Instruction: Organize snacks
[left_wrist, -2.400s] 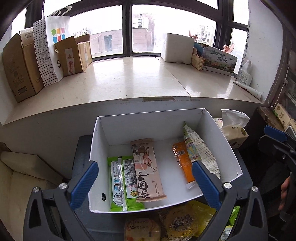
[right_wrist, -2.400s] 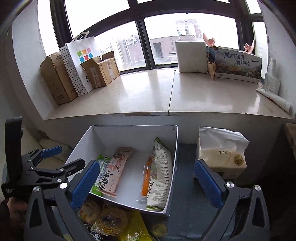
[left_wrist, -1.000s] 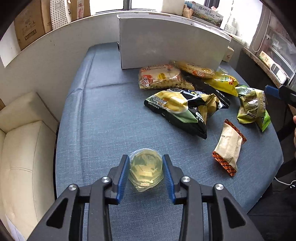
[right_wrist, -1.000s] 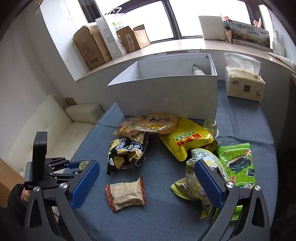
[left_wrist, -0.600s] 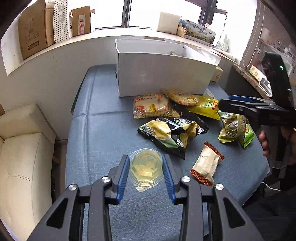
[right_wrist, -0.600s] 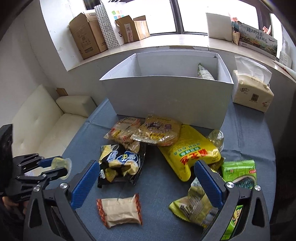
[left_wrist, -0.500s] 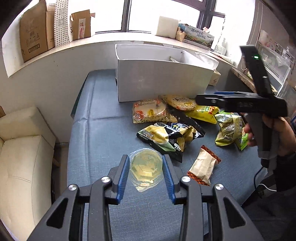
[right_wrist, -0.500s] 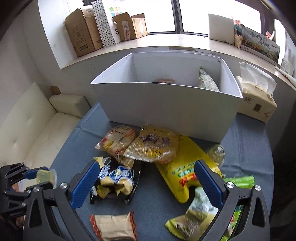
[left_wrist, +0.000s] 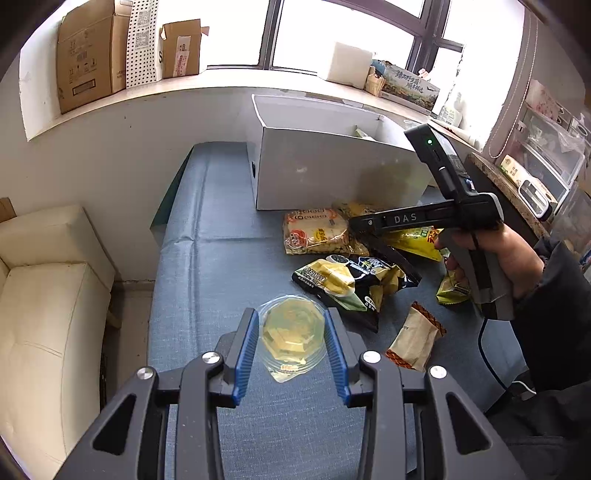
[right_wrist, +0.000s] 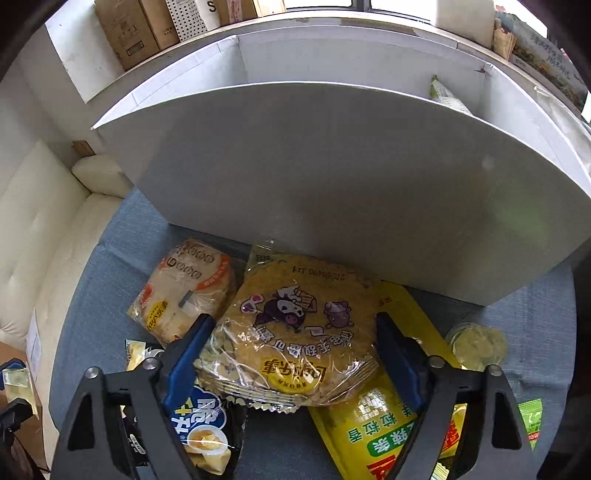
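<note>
My left gripper (left_wrist: 291, 334) is shut on a clear round jelly cup (left_wrist: 293, 334) and holds it above the blue table (left_wrist: 207, 266). My right gripper (right_wrist: 293, 354) is open, its jaws either side of a round cracker pack with a cartoon cow (right_wrist: 291, 343), low over the snack pile in front of the white box (right_wrist: 332, 177). The right gripper also shows in the left wrist view (left_wrist: 424, 221), reaching over the snacks. An orange-and-white biscuit pack (right_wrist: 184, 291) lies left of the cracker pack.
A yellow bag (right_wrist: 391, 417), a black-and-yellow chip bag (left_wrist: 351, 280), a beige wrapped cake (left_wrist: 413, 339), a second jelly cup (right_wrist: 476, 347) and a green packet (right_wrist: 532, 421) lie on the table. A cream sofa (left_wrist: 44, 314) is left. Cardboard boxes (left_wrist: 88, 55) stand on the windowsill.
My right gripper has dropped forward and down onto the snack pile, closing in around the cow cracker pack. My left gripper keeps the jelly cup and has lifted slightly.
</note>
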